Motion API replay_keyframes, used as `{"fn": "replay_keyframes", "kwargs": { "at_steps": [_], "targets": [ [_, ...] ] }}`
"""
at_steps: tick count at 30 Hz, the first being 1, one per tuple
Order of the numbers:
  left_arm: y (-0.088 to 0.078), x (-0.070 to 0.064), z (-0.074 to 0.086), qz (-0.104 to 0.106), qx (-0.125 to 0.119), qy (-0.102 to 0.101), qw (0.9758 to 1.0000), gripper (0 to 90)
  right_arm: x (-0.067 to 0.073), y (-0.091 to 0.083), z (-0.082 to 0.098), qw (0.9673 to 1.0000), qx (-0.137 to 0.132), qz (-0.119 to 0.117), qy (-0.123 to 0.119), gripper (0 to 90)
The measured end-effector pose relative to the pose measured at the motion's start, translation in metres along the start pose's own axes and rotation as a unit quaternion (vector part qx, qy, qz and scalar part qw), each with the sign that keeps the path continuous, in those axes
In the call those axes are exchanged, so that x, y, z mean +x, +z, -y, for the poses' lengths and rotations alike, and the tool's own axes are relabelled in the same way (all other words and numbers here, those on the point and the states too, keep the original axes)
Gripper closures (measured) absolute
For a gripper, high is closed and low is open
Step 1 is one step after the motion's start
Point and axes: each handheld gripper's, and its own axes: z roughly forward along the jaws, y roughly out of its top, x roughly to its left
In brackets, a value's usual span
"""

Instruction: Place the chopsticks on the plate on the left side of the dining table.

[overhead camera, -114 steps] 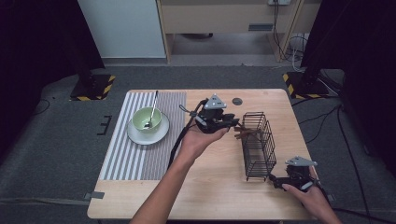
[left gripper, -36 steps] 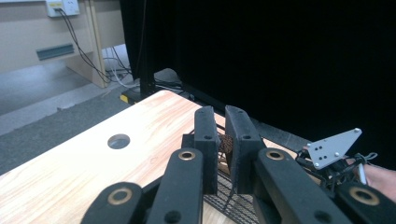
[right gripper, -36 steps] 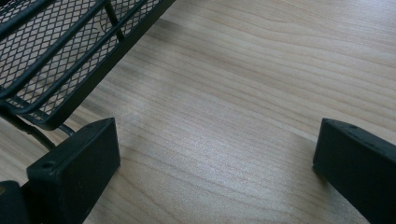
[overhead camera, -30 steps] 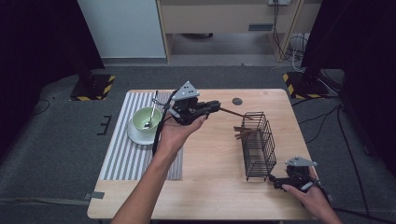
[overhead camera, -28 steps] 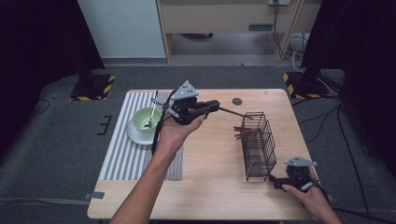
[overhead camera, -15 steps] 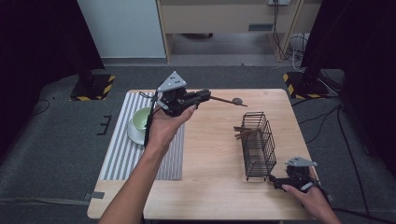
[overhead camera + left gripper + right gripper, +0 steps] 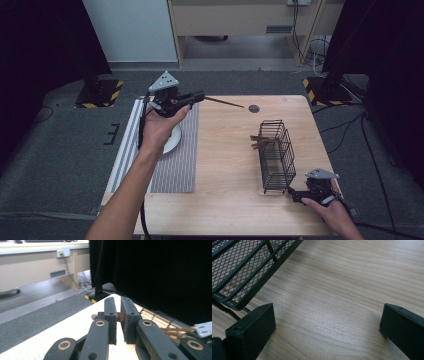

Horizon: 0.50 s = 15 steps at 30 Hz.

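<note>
- The left gripper (image 7: 197, 96) hangs over the far left of the table, above the striped mat (image 7: 172, 160) and the white plate (image 7: 172, 140). Its jaws are pressed tight on one end of a brown chopstick (image 7: 225, 103), which sticks out to the right, roughly level, over the bare wood.
- In the left gripper view the round butt of the chopstick (image 7: 121, 316) sits pinched between the two pads, so the grip is at the very end.
- Judged from its look, the stick is light, stiff and thin. Held by one end it could swing or twist in the pads. It is round and smooth, so it may roll once set down. A hold nearer the middle would steady it.
- Right of centre stands a black wire basket (image 7: 277, 157), with more brown sticks (image 7: 261, 142) poking out of its left side.
- A small dark round disc (image 7: 254, 108) lies at the far edge of the table, just beyond the chopstick's tip.
- The right gripper (image 7: 296, 196) rests on the near right of the table, close to the basket's near corner. Its jaws stand wide apart with nothing between them; bare wood shows in the gap.
- The table (image 7: 225, 200) is pale wood, flat and mostly bare.
- The floor around it is grey carpet, with black curtains on both sides, hazard-striped stand feet, and a pale cabinet at the far wall.
</note>
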Motion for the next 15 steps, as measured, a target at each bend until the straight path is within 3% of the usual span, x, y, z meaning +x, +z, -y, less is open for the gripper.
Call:
{"fn": "replay_keyframes", "kwargs": {
  "at_steps": [5, 11, 15],
  "targets": [
    [-0.004, 0.011, 0.025, -0.021, 0.014, -0.002, 0.9997, 83.5, 0.0, 0.0, 0.0, 1.0, 0.0, 0.0, 0.0, 0.4],
    [-0.008, 0.019, 0.046, -0.032, 0.018, -0.017, 0.9992, 83.5, 0.0, 0.0, 0.0, 1.0, 0.0, 0.0, -0.001, 0.4],
    [-0.012, 0.021, 0.058, -0.04, 0.029, -0.015, 0.9987, 83.5, 0.0, 0.0, 0.0, 1.0, 0.0, -0.001, 0.0, 0.4]
  ]
}}
